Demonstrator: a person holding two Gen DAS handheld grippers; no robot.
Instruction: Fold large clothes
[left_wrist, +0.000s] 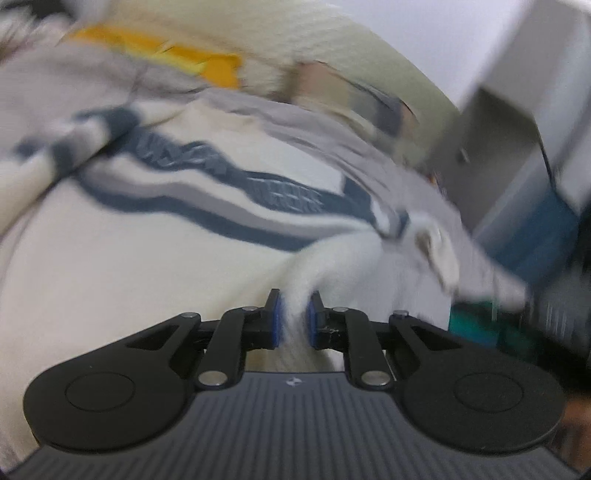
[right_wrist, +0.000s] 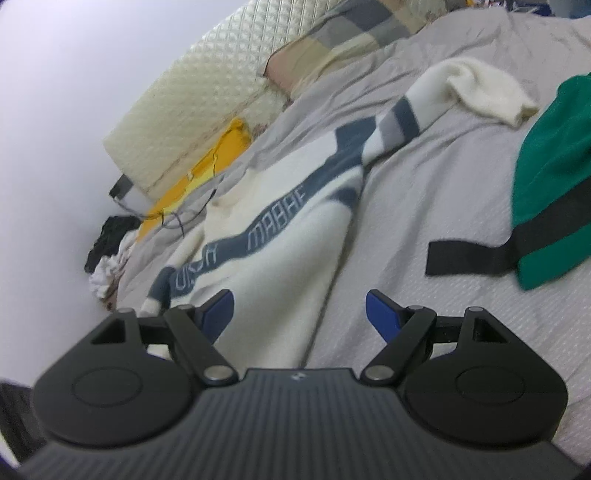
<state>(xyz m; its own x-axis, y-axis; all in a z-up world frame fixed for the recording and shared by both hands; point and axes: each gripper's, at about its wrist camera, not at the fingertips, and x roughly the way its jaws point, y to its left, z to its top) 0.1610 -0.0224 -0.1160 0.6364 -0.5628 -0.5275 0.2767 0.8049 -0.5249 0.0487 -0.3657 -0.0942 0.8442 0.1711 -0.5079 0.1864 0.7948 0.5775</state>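
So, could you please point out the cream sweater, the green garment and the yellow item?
cream sweater (right_wrist: 280, 258): right wrist view, body panel.
green garment (right_wrist: 550, 177): right wrist view, main fabric.
yellow item (right_wrist: 207, 173): right wrist view, flat middle.

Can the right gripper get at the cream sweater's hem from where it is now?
Probably yes. The right gripper is open, and the cream sweater lies flat on the grey bedsheet directly ahead, with nothing between its fingers and the fabric.

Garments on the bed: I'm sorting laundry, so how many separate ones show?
2. The cream sweater with navy stripes lies spread across the grey bedsheet, pinched by the left tongs. A green garment sits at the right edge. Others may be hidden.
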